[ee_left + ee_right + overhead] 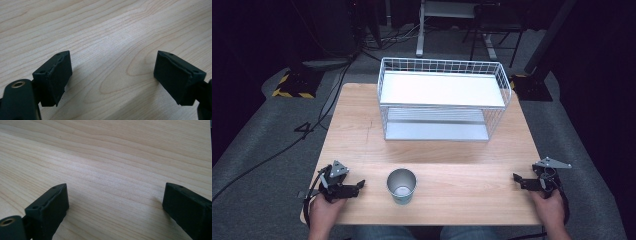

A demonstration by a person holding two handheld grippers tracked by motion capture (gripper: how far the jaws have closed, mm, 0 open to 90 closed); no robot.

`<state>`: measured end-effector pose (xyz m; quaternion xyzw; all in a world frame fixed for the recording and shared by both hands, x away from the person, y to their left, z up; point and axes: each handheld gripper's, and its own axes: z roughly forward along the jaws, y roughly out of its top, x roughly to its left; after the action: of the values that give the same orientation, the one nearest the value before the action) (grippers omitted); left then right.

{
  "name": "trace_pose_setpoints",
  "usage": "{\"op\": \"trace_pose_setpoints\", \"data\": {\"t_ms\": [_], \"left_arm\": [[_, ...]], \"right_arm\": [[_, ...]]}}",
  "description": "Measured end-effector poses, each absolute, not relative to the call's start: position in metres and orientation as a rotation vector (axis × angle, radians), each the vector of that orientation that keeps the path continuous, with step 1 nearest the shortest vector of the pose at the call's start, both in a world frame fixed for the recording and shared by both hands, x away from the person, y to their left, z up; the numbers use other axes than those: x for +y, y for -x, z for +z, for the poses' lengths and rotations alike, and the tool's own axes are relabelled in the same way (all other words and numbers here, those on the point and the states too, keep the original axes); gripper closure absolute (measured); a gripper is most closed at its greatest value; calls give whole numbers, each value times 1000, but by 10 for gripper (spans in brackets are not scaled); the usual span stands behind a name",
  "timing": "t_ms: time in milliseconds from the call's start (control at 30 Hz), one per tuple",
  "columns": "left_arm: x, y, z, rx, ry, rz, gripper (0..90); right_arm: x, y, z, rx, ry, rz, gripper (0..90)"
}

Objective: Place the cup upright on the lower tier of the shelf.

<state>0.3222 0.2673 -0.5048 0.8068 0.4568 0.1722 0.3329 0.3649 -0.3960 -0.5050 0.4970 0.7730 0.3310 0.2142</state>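
A metal cup (402, 185) stands upright near the front middle of the wooden table (362, 125). To the cup's left my left gripper (360, 186) rests low over the wood, jaws apart with bare table between them (112, 72). At the table's front right my right gripper (516, 178) points inward, its jaws also wide apart over bare wood (115, 202). Neither gripper touches the cup.
A white wire rack (443, 97) with two shelves stands at the back half of the table. Grey floor, cables and a yellow-black striped base (294, 85) lie beyond the table edges.
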Motion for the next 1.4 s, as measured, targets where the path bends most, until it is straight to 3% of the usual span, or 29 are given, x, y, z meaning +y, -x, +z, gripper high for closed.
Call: {"op": "trace_pose_setpoints", "data": {"t_ms": [433,700,1000,1400], "left_arm": [[267,-318,-499,1165,-2070,429,145],[253,-305,-487,1094,-2013,496,1],[242,-294,-477,970,-1890,463,0],[222,-269,-474,825,-1934,391,0]], "right_arm": [[-395,-364,-505,2136,-1389,914,69],[-395,-364,-505,2138,-1387,913,70],[-395,-364,-505,2138,-1388,914,69],[-395,-364,-505,2142,-1380,915,69]]}}
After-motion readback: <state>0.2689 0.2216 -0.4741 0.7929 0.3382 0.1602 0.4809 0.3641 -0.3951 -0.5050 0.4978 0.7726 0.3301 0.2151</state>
